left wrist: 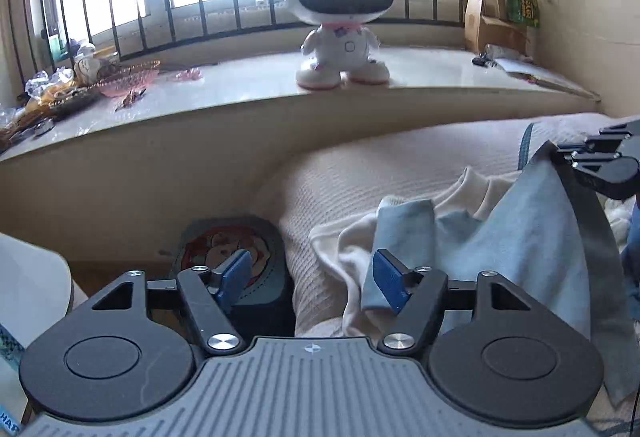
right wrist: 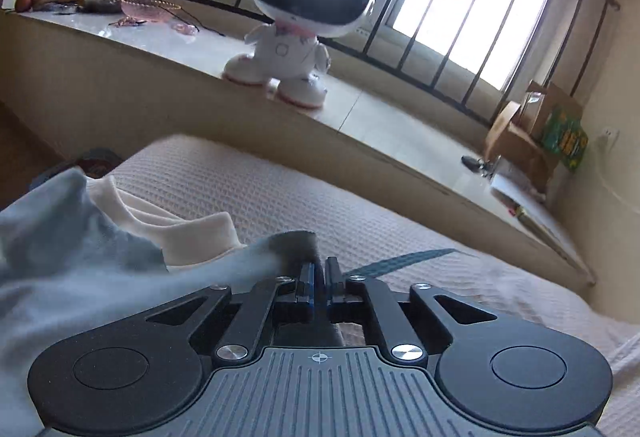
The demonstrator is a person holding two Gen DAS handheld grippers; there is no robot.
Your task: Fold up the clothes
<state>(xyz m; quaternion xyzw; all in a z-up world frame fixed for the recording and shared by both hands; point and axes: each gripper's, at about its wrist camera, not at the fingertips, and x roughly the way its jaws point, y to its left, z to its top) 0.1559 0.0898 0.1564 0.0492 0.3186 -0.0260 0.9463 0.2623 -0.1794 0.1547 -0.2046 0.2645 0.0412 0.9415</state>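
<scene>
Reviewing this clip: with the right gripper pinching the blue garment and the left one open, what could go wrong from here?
1. The right gripper pinches only a thin edge of the light blue fabric garment; a pull could slip it free.
2. The left gripper is open, one pad beside the cream knit garment tangled with the blue one; closing might catch both.
3. The bunched clothes lie near the edge of the beige waffle-weave bedspread and could slide off.

Left gripper [left wrist: 310, 277]: grey ribbed body plate with small crosshair mark, two round black discs either side, black link arms on silver screws, blue pads [left wrist: 386, 283] on fingers. Right gripper [right wrist: 319, 283]: same build, grey ribbed plate, crosshair, black discs, silver screws, thin blue pads [right wrist: 307, 283].
</scene>
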